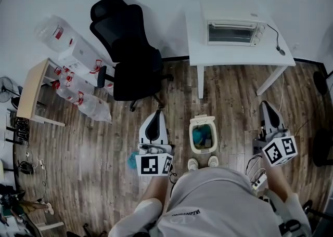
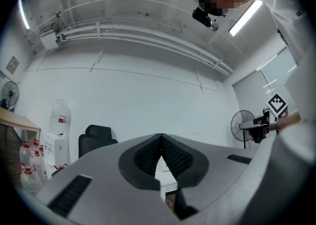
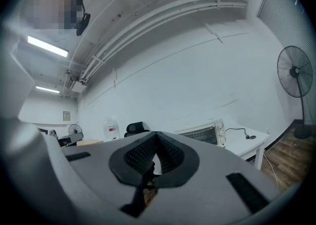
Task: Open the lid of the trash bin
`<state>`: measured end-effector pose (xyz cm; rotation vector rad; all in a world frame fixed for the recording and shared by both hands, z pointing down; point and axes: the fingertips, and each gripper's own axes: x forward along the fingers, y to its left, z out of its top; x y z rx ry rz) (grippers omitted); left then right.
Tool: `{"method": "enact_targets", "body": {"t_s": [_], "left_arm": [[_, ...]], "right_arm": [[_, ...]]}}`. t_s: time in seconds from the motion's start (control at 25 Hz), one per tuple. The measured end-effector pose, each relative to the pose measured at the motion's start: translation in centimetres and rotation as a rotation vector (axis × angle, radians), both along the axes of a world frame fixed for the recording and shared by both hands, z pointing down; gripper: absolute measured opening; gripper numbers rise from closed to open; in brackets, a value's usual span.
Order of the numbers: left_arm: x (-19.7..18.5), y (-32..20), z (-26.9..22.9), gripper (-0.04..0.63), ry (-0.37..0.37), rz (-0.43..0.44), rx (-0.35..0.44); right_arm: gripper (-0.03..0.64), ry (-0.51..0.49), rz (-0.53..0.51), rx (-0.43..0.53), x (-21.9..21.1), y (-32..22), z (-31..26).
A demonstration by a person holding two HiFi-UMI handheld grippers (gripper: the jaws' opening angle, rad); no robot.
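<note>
A small cream trash bin [image 1: 202, 135] stands on the wooden floor just ahead of the person's shoes [image 1: 193, 163]. Its inside shows from above, with something teal in it, and the lid seems to stand up at the far rim. My left gripper [image 1: 156, 114] hovers to the bin's left, apart from it, and my right gripper [image 1: 265, 105] well to its right. Both point away from the person with nothing held. In the left gripper view the left gripper [image 2: 161, 137] has its jaws closed at the tip, and the right gripper [image 3: 155, 134] looks the same in the right gripper view. Neither gripper view shows the bin.
A black office chair [image 1: 130, 54] stands behind the left gripper. A white table [image 1: 237, 54] with a toaster oven [image 1: 232, 32] is behind the bin. Large water bottles [image 1: 83, 103] and a small wooden table [image 1: 32, 91] are at the left. Cables [image 1: 255, 171] lie by the right gripper.
</note>
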<state>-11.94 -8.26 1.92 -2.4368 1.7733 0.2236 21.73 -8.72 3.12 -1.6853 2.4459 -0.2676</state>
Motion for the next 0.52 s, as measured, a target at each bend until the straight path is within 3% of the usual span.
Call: {"method": "enact_targets", "body": {"t_s": [0.52], "left_arm": [[0.01, -0.72, 0.81, 0.002, -0.005, 0.007, -0.011]], "right_arm": [[0.015, -0.006, 0.002, -0.014, -0.35, -0.59, 0.54]]}}
